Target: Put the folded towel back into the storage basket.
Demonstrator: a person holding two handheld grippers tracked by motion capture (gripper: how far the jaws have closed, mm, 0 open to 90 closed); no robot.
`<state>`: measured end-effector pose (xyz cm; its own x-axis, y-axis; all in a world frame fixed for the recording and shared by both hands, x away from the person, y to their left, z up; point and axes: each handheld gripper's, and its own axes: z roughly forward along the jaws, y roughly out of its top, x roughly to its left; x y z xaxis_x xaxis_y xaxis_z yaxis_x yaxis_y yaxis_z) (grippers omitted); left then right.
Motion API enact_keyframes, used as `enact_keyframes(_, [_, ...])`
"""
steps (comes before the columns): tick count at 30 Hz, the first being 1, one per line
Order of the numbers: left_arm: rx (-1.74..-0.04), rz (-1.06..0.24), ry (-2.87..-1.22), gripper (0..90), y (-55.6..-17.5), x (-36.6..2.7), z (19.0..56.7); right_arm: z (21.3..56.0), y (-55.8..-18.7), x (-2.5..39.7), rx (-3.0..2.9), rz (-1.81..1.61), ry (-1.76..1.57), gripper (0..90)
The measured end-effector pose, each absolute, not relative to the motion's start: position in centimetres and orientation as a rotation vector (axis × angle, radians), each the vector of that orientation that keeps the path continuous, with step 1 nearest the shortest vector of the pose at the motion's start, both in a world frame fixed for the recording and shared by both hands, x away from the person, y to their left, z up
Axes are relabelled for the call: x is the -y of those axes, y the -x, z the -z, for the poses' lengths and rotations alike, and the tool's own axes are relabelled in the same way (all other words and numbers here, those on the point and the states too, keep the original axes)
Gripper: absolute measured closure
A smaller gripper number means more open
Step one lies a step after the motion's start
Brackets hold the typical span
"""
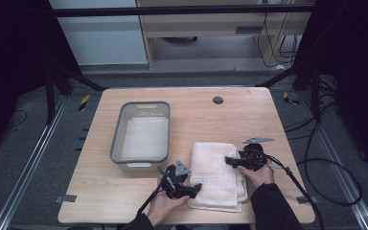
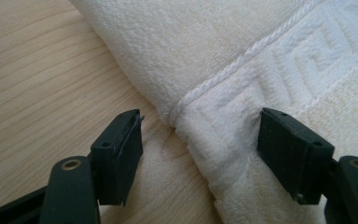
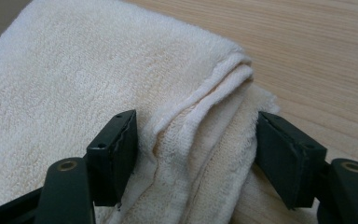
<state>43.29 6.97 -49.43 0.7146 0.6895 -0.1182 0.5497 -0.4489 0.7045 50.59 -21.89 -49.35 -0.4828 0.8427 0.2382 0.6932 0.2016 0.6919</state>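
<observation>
Folded towel point(image 1: 218, 173) on tabletop point(image 1: 249, 112), bin point(image 1: 141, 132) at ten o'clock. Both jaws wide, astride towel edges. Unlifted; grasp and transfer pending.

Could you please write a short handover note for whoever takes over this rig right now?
Left claw: open, jaws straddling the near-left corner of the folded towel.
Right claw: open, jaws straddling the layered edge on the towel's right side.
The towel lies folded on the wooden table, right of the grey bin, which seems to hold a pale lining or cloth.
Done: both claws are placed at the towel.
Left: probably close both claws and lift; nothing is gripped yet.
</observation>
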Motion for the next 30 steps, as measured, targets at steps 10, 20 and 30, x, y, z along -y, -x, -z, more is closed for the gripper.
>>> enact_keyframes(10, [-0.949,-0.189,-2.158,31.1,-43.59,-6.90,49.70,49.59,-50.76,21.89,-2.293,-1.175,-1.532,36.7])
enact_keyframes(20, [-0.928,-0.096,-2.158,47.2,-43.65,-6.71,49.58,49.53,-50.90,21.86,-2.325,-1.235,-1.581,55.2])
enact_keyframes(30, [-0.912,-0.062,-2.159,62.2,-43.49,-6.59,49.44,49.31,-50.92,21.90,-2.328,-1.270,-1.600,64.8])
